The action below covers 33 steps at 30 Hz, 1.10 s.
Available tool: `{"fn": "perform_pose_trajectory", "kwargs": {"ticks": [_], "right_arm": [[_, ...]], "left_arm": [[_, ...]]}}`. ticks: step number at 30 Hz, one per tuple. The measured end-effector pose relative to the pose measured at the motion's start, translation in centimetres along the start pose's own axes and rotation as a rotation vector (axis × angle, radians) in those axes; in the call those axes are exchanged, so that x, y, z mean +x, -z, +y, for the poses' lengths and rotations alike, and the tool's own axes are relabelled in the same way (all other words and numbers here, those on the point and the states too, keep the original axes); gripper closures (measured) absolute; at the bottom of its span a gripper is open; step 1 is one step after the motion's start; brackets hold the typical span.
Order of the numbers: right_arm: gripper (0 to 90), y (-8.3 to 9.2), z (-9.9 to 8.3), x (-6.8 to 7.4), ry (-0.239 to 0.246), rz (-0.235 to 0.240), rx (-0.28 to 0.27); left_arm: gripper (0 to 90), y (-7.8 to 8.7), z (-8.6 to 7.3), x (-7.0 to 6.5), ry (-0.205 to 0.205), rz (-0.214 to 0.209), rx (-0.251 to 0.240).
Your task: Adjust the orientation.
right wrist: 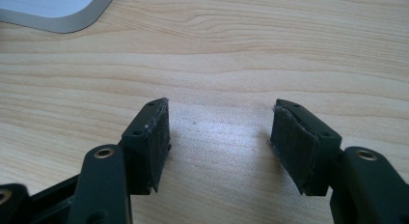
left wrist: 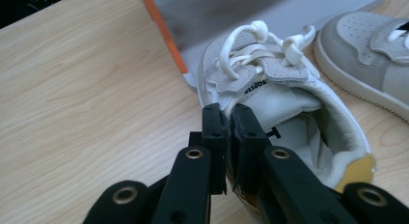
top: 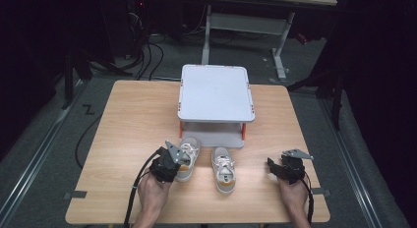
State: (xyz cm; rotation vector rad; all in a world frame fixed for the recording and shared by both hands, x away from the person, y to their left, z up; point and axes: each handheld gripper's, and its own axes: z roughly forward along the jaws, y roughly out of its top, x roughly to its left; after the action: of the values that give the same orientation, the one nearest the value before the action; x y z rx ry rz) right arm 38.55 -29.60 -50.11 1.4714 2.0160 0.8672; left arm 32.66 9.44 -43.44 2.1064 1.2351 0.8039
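Wooden table (top: pixel 123 139) with two-tier rack (top: pixel 216 93) at 12 o'clock: left shoe (top: pixel 187 159) is pinched at its collar by left gripper (left wrist: pixel 229 132), right shoe (top: pixel 223 170) unhandled, right gripper (right wrist: pixel 219 137) spread, empty; racking judged barely begun

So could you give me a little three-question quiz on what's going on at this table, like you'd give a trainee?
1. True or false: the left gripper is shut on the side wall of the left shoe.
2. What is between the jaws of the right gripper?
A. a shoelace
B. nothing, just bare table beneath
C. the right shoe
3. Fill in: the toes of both shoes point toward the grey two-level ____ with orange legs.

Key:
1. True; the collar edge is pinched between its jaws.
2. B; it is open, off to the right of the shoes.
3. Shelf.
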Motion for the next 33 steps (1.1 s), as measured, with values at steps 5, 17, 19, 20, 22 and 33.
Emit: {"fn": "perform_pose_trajectory", "kwargs": {"ticks": [5, 17, 19, 20, 22, 33], "right_arm": [[38.8, 0.0, 0.0, 0.0, -0.001, 0.001, 0.001], [38.8, 0.0, 0.0, 0.0, 0.003, 0.003, 0.0], [38.8, 0.0, 0.0, 0.0, 0.002, 0.003, 0.0], [38.7, 0.0, 0.0, 0.0, 0.002, 0.002, 0.0], [38.7, 0.0, 0.0, 0.0, 0.001, 0.003, 0.001], [38.7, 0.0, 0.0, 0.0, 0.002, 0.004, 0.0]], "left_arm": [[85.2, -0.4, -0.2, -0.8, 0.028, -0.023, -0.002], [84.6, -0.3, -0.2, -3.6, 0.008, -0.036, 0.0], [84.5, -0.4, -0.3, -3.9, 0.009, -0.029, 0.002], [84.3, -0.4, -0.4, -3.9, 0.017, -0.032, 0.001], [82.7, -0.4, -0.6, -3.9, 0.039, -0.067, 0.011], [66.5, -0.6, -1.2, -3.3, 0.076, -0.19, -0.018]]}}
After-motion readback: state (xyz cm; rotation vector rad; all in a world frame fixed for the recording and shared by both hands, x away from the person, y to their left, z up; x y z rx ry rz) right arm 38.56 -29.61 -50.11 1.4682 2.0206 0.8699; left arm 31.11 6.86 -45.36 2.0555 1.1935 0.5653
